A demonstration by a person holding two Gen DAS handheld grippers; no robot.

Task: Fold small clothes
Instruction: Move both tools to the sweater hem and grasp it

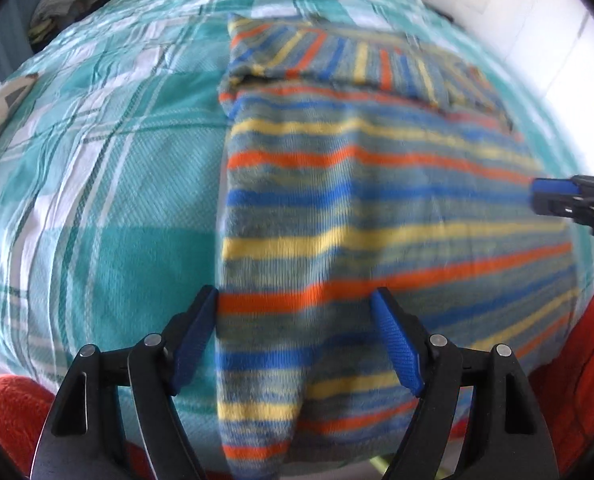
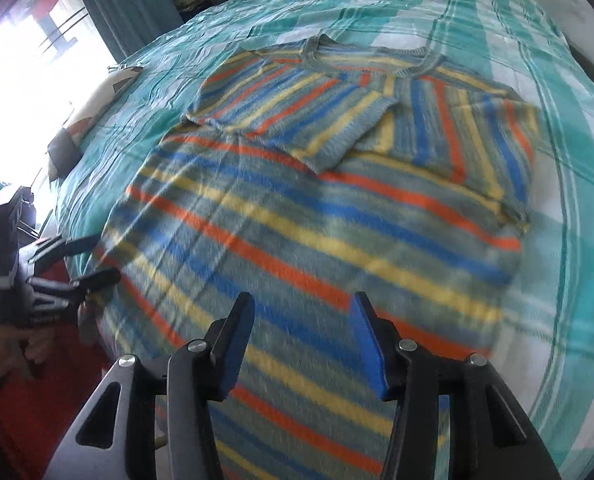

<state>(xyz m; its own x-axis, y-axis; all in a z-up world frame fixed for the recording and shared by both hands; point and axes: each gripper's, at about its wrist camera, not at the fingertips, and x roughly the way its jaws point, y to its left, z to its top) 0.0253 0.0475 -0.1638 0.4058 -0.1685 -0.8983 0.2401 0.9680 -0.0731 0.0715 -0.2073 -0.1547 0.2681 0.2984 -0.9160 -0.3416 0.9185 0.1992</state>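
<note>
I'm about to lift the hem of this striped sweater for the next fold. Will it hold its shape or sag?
The striped sweater will probably sag: it is a soft knit lying limp on the bedspread, sleeves already folded flat across its chest. The fuzzy surface should grip rather than slip. Both the left gripper and right gripper are open near the hem; lifting with both likely keeps it even.

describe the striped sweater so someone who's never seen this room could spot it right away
A bed with a teal and white plaid cover fills the view. The sweater lies flat on it, sleeves folded across its chest. Its orange, blue and yellow stripes set it apart from the plaid.
</note>
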